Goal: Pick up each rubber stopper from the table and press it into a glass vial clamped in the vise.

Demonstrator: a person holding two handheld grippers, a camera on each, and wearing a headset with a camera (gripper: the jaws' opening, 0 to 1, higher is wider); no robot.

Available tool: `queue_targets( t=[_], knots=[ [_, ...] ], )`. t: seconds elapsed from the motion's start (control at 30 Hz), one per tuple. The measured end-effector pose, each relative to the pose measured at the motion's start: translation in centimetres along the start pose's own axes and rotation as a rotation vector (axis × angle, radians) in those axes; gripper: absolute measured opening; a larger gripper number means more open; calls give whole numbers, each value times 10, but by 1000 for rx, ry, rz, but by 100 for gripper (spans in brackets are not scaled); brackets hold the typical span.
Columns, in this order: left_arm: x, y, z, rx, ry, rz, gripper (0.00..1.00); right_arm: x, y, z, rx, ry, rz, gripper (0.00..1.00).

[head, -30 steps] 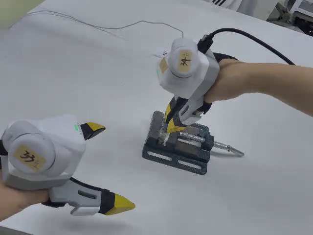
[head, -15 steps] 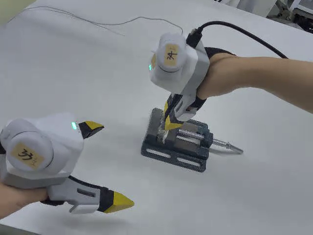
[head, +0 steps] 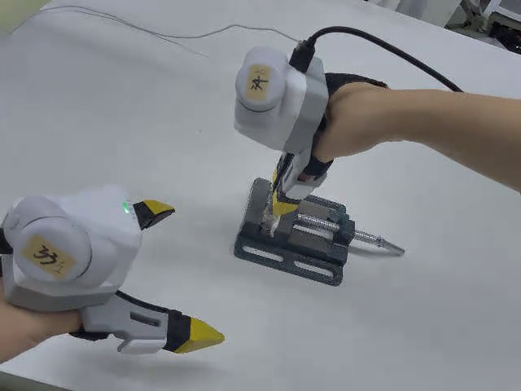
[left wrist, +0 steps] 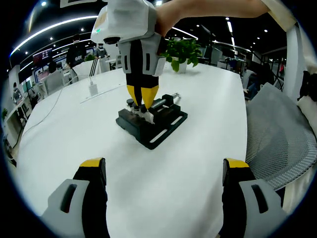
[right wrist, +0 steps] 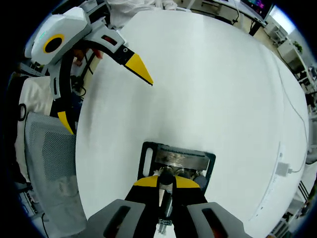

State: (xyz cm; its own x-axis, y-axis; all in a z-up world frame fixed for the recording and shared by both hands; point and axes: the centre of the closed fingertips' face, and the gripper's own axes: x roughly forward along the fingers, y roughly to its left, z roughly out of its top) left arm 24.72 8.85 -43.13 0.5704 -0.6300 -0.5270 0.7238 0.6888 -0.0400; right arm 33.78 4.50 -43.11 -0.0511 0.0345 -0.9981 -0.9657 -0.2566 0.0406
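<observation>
A small black vise [head: 295,244] stands on the white table, its screw handle pointing right. My right gripper [head: 281,204] points straight down over the vise's left end, jaws closed on a dark rubber stopper [right wrist: 166,177]. The stopper sits on top of the glass vial [head: 269,222] held in the vise [right wrist: 181,159]. In the left gripper view the right gripper [left wrist: 142,98] has its yellow tips together just above the vial [left wrist: 146,115] and vise [left wrist: 152,124]. My left gripper [head: 179,273] hovers low at the near left, open and holding nothing [left wrist: 163,171].
A thin cable [head: 179,37] runs across the far side of the table. A small white adapter [left wrist: 93,89] lies on the table, and a potted plant [left wrist: 184,49] stands at the far edge. A mesh chair [left wrist: 277,144] is beside the table. The left gripper [right wrist: 99,47] reaches in from the left.
The right gripper's body has leaned over to the left and its tips have sunk slightly onto the vial. The left gripper has barely moved.
</observation>
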Motion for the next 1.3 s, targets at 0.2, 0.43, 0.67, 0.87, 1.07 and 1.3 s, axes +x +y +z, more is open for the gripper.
queue_targets(
  t=[0.2, 0.43, 0.67, 0.87, 1.07, 1.3],
  knots=[
    [3, -2, 3, 2, -3, -6, 98, 0, 0, -1, 52, 33, -19, 3],
    [6, -2, 5, 8, -2, -12, 97, -2, 0, -4, 31, 32, -15, 4],
    [5, -2, 7, 11, -2, -13, 97, -3, 0, -5, 5, -3, -8, 5],
    [2, -1, 5, 9, 4, -8, 97, -3, -1, -5, -25, -21, -8, 6],
    [1, -1, 5, 9, 6, -6, 97, -2, -1, -4, -58, -29, -12, 6],
    [2, -3, 4, 6, 6, -8, 97, -2, -2, -4, -86, -37, -20, 8]
  ],
)
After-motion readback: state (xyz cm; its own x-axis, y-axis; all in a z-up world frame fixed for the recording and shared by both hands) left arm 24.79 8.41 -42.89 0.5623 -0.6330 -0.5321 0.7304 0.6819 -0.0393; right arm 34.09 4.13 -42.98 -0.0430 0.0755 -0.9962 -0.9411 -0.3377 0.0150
